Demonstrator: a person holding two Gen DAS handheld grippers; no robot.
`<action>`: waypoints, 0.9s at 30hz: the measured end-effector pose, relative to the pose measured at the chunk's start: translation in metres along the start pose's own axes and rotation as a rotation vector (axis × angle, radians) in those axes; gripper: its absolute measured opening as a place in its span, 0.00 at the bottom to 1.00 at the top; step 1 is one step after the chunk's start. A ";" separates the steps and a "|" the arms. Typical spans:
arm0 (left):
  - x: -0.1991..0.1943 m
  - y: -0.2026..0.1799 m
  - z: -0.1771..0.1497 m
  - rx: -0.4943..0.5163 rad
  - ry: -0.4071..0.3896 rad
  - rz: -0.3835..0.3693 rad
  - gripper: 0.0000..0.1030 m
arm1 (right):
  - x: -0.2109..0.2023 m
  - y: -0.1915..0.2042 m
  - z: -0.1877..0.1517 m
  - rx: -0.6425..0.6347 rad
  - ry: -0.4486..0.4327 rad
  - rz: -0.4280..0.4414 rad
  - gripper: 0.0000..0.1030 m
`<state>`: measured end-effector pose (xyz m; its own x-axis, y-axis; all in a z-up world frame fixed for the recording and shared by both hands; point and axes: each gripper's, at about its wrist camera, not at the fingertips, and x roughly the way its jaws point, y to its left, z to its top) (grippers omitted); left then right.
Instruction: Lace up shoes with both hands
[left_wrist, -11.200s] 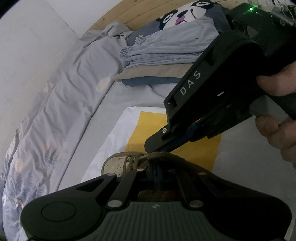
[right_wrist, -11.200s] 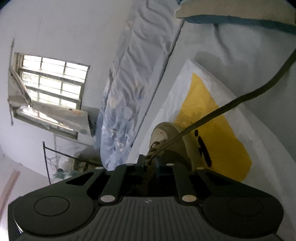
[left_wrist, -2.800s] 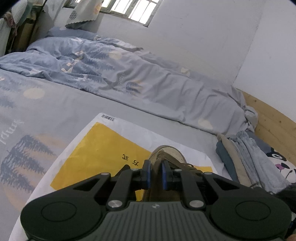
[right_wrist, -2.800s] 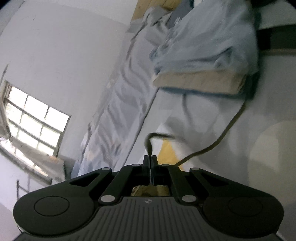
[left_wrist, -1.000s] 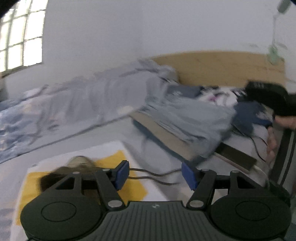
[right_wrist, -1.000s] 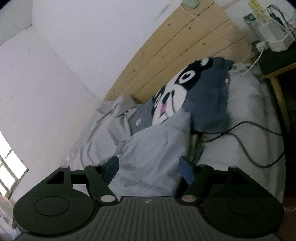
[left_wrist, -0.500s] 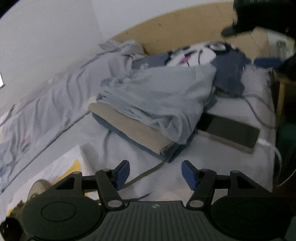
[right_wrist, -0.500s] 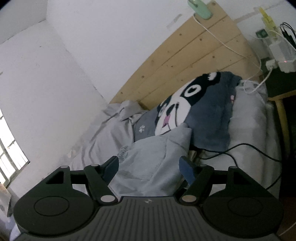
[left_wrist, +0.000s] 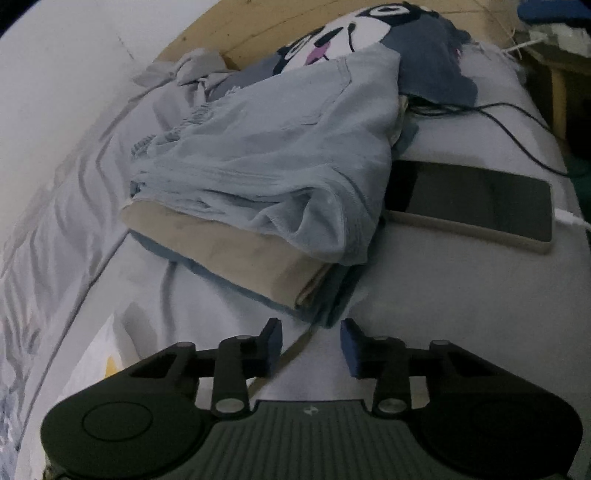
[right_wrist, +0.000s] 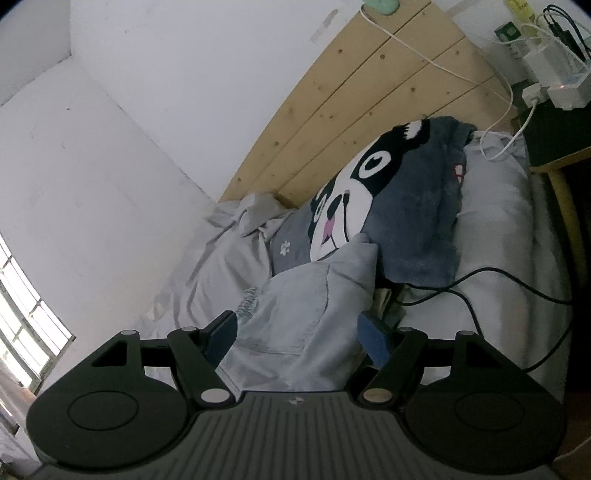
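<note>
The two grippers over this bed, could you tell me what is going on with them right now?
A person holds a gripper in each hand; the shoe is in neither view. The left gripper points down at the bed sheet before the folded clothes; its jaws have just been closing, with a thin strip, probably the shoelace, between them but not visibly pinched. The right gripper faces the clothes, jaws wide open, nothing between them.

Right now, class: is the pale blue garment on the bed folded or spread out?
Folded: the pale blue garment sits doubled over atop a beige folded cloth.
</note>
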<state>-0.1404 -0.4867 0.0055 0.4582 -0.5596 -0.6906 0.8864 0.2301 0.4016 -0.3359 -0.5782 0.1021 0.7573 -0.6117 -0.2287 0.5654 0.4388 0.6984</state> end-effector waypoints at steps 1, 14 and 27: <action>0.002 0.000 0.001 0.003 0.002 -0.002 0.22 | 0.001 0.000 0.000 0.002 0.004 0.002 0.72; -0.010 0.005 0.001 -0.081 -0.019 -0.041 0.02 | 0.004 0.000 -0.003 -0.001 0.037 0.000 0.72; -0.100 0.059 -0.039 -0.407 -0.237 -0.166 0.01 | 0.009 0.025 -0.023 -0.095 0.086 0.072 0.72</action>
<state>-0.1314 -0.3866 0.0750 0.3230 -0.7694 -0.5510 0.9215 0.3883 -0.0019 -0.3073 -0.5573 0.1022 0.8201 -0.5196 -0.2398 0.5335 0.5424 0.6490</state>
